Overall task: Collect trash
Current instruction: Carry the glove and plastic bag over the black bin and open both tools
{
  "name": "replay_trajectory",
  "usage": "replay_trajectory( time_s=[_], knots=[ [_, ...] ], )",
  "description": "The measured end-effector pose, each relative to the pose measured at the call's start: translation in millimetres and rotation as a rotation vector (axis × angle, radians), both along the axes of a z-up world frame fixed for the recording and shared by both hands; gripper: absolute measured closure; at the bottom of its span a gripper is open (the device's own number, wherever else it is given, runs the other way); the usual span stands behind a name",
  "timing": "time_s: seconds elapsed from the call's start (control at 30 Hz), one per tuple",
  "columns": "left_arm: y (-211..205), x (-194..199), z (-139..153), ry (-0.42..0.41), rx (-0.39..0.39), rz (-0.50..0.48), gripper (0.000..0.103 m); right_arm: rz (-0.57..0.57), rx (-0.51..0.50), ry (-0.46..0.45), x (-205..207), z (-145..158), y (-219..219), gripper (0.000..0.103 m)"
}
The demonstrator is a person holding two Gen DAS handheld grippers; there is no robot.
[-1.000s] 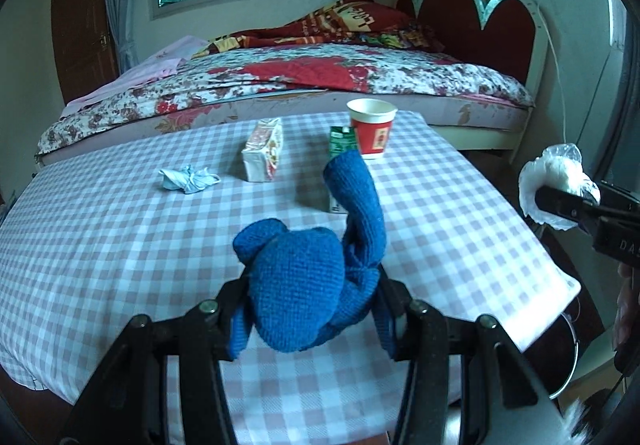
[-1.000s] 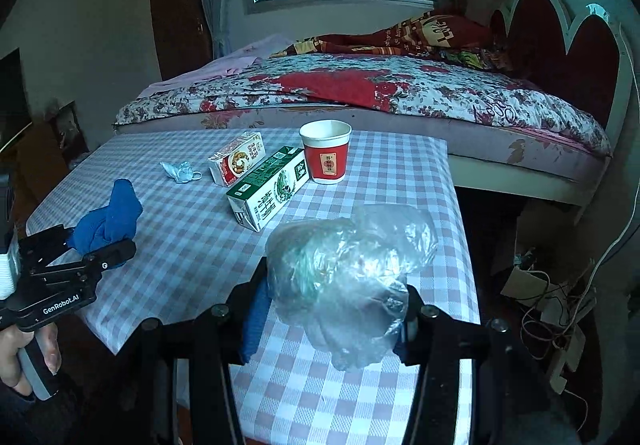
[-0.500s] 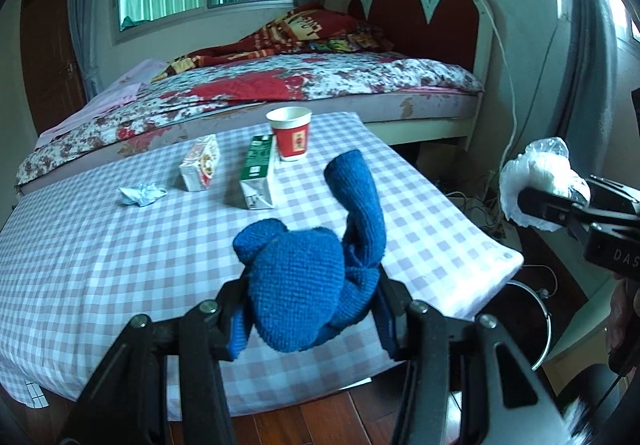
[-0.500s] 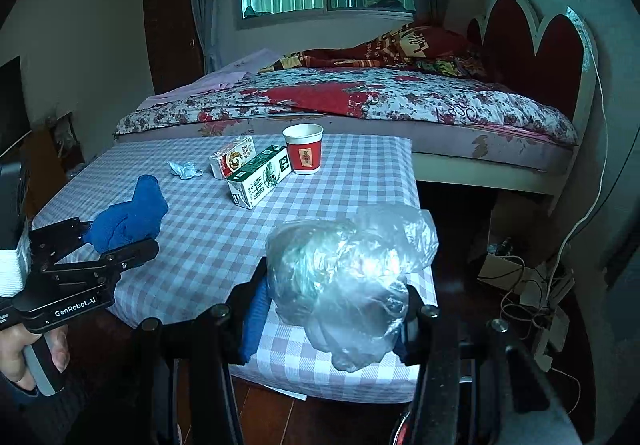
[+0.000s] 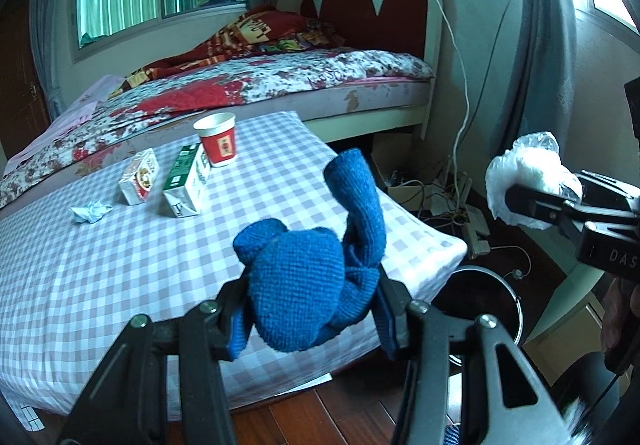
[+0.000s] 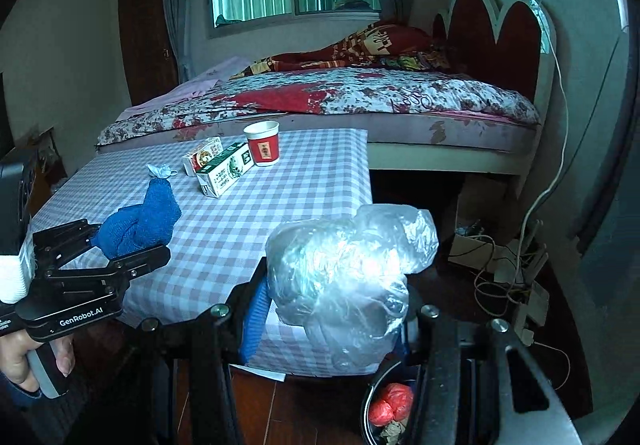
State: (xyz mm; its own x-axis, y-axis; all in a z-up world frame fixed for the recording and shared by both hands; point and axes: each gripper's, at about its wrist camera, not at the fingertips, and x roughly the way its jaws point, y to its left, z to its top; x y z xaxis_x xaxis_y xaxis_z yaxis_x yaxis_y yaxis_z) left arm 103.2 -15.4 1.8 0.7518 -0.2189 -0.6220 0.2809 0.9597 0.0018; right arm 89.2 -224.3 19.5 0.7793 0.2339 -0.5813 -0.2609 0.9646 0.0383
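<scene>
My left gripper (image 5: 310, 319) is shut on a blue knitted cloth (image 5: 308, 277), held off the table's near right corner; it also shows in the right wrist view (image 6: 132, 245). My right gripper (image 6: 330, 319) is shut on a crumpled clear plastic bag (image 6: 344, 269), also seen in the left wrist view (image 5: 528, 173). A black trash bin (image 6: 390, 409) with red trash inside sits on the floor just below the right gripper. On the checked table (image 5: 100, 265) remain a red paper cup (image 5: 216, 139), a green carton (image 5: 186, 181), a small box (image 5: 140, 175) and a crumpled tissue (image 5: 90, 211).
A bed (image 6: 340, 101) with a floral cover stands behind the table. Cables and a power strip (image 6: 516, 277) lie on the wooden floor to the right. The bin's rim (image 5: 500, 285) shows past the table corner.
Both grippers have pulled back from the table and swung right with their loads. The trash bin has come into view below the right gripper.
</scene>
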Motion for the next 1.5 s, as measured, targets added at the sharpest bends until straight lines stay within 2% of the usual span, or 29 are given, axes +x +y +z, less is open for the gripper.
replay_trajectory(
  time_s=[0.67, 0.9, 1.1, 1.33, 1.5],
  knots=[
    [-88, -6, -28, 0.072, -0.015, -0.201, 0.052, -0.138, 0.002, 0.053, -33, -21, -88, 0.051],
    [-122, -9, -52, 0.139, -0.002, -0.307, 0.052, -0.175, -0.002, 0.110, -40, -43, -117, 0.051],
    [-145, -7, -68, 0.171, 0.002, -0.348, 0.052, -0.191, -0.002, 0.155, -43, -63, -138, 0.051],
    [-165, -3, -87, 0.200, -0.028, -0.379, 0.052, -0.196, -0.005, 0.209, -40, -91, -159, 0.051],
    [-183, 4, -106, 0.243, -0.003, -0.399, 0.052, -0.175, -0.017, 0.245, -36, -111, -171, 0.051]
  ],
)
